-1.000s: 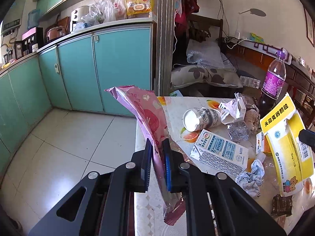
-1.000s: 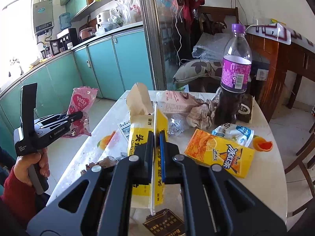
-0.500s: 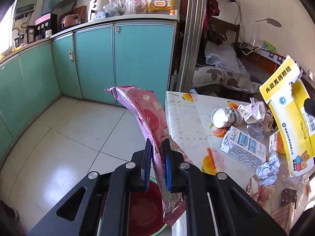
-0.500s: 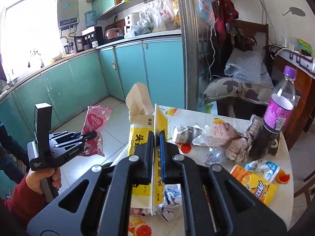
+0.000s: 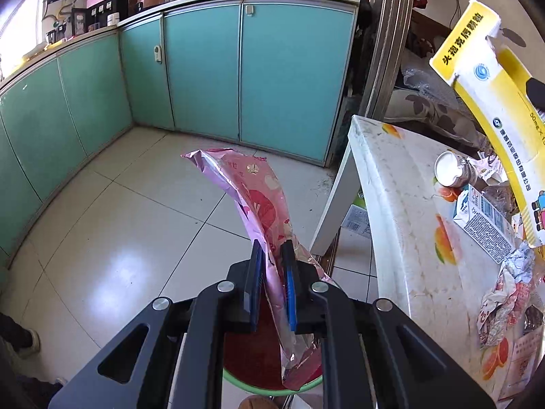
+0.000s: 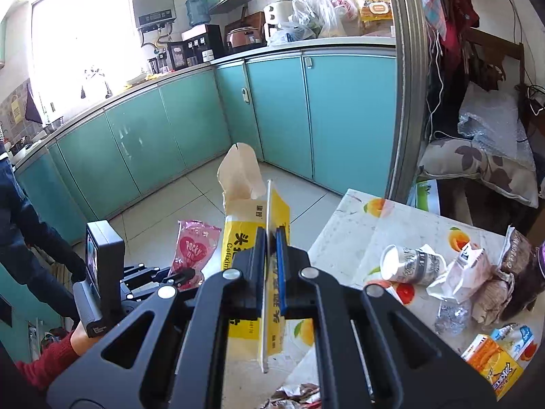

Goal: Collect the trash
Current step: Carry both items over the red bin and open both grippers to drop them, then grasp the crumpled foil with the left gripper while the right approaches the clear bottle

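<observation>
My view has swung off the table (image 5: 402, 225) since a second ago: then the left wrist camera looked across its cluttered top, and now most of that view is tiled kitchen floor (image 5: 112, 238) and teal cabinets (image 5: 204, 68), with the table pushed to the right edge. Below my left gripper (image 5: 272, 255) a round bin with a red inside and a green rim (image 5: 238, 380) has come into view; it showed only half a second ago, and more of it shows now.

My right gripper (image 6: 271, 238) has lifted too. The yellow medicine box (image 6: 245, 238) it carries sat low over the table before and now hangs in the air off the table's near-left corner, high at the upper right of the left wrist view (image 5: 490, 102).

The box's long axis runs along the fingers, its torn open flap pointing up and away from me. My right fingers are closed tight on one thin wall of it.

The pink Pocky wrapper (image 5: 259, 218) is pinched between my left fingers, which are nearly closed on the foil. Its long axis also follows the fingers, the top curling forward and left, the lower end hanging over the bin.

On the table lie a tipped paper cup (image 6: 405, 266), a small milk carton (image 5: 483, 221) and crumpled paper (image 5: 511, 289).
</observation>
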{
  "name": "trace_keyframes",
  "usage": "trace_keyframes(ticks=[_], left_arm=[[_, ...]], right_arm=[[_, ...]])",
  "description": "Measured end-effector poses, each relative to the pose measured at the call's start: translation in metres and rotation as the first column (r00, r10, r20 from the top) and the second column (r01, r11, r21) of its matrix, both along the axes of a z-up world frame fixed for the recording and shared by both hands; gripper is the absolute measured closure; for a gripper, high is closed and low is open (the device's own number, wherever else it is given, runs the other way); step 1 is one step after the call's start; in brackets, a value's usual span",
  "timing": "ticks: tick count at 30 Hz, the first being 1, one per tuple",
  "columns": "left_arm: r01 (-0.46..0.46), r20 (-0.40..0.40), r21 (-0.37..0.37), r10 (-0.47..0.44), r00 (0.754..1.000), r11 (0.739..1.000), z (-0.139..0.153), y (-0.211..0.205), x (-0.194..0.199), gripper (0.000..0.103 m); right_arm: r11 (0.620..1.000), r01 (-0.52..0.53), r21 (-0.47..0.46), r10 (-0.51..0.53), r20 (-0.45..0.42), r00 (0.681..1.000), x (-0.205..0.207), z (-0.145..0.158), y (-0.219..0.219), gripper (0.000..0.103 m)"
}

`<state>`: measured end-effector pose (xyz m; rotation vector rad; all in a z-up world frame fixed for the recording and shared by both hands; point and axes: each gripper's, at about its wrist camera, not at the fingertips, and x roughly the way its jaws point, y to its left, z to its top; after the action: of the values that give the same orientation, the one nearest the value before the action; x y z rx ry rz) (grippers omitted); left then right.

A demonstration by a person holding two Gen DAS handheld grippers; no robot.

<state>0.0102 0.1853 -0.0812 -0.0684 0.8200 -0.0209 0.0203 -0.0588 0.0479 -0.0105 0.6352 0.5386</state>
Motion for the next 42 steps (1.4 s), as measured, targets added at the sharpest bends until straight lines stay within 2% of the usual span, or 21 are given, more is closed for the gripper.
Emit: trace_keyframes(ticks=[9, 21, 24, 25, 26, 27, 28, 29, 33, 36, 42], left_arm=[[0.002, -0.034, 0.017, -0.001, 0.999, 1.0, -0.016, 0.017, -0.011, 0.093], [0.018, -0.065, 0.007, -0.017, 0.998, 1.0, -0.021, 0.023, -0.01, 0.093], [0.015, -0.071, 0.011, -0.014, 0.997, 1.0, -0.022, 0.025, -0.008, 0.086], [0.006, -0.069, 0.02, -0.005, 0.998, 1.0, -0.022, 0.024, -0.007, 0.068], [-0.001, -0.059, 0.03, 0.003, 0.998, 1.0, -0.02, 0.025, -0.006, 0.056], [-0.008, -0.046, 0.038, 0.009, 0.999, 0.999, -0.016, 0.025, -0.005, 0.035], [-0.011, -0.029, 0.048, 0.013, 0.999, 0.999, -0.013, 0.025, -0.007, 0.032], [-0.01, -0.02, 0.057, 0.011, 1.0, 0.998, -0.01, 0.024, -0.007, 0.033], [-0.001, -0.005, 0.047, 0.001, 1.0, 0.999, -0.002, 0.018, -0.007, 0.033], [0.012, 0.016, 0.041, -0.013, 1.0, 0.999, 0.003, 0.008, -0.008, 0.033], [0.072, 0.062, 0.015, -0.073, 0.995, 0.997, 0.02, -0.022, -0.008, 0.033]], right_arm=[[0.999, -0.028, -0.045, 0.024, -0.079, 0.997, 0.018, -0.022, 0.041, 0.096], [0.996, -0.052, -0.077, 0.037, -0.183, 0.982, 0.045, -0.058, 0.086, 0.096], [0.994, -0.056, -0.092, 0.036, -0.206, 0.978, 0.048, -0.069, 0.093, 0.095], [0.994, -0.054, -0.096, 0.033, -0.213, 0.977, 0.049, -0.073, 0.095, 0.095], [0.994, -0.051, -0.095, 0.03, -0.218, 0.976, 0.049, -0.075, 0.095, 0.086], [0.994, -0.046, -0.095, 0.024, -0.22, 0.975, 0.05, -0.077, 0.095, 0.079], [0.995, -0.037, -0.092, 0.016, -0.216, 0.976, 0.049, -0.077, 0.094, 0.064], [0.996, -0.029, -0.09, 0.009, -0.208, 0.978, 0.048, -0.077, 0.092, 0.059], [0.996, -0.008, -0.084, -0.007, -0.177, 0.984, 0.041, -0.066, 0.081, 0.059], [0.998, 0.011, -0.068, -0.02, -0.143, 0.989, 0.03, -0.053, 0.065, 0.054], [0.995, 0.083, -0.06, -0.085, -0.034, 0.996, -0.005, -0.018, 0.009, 0.042]])
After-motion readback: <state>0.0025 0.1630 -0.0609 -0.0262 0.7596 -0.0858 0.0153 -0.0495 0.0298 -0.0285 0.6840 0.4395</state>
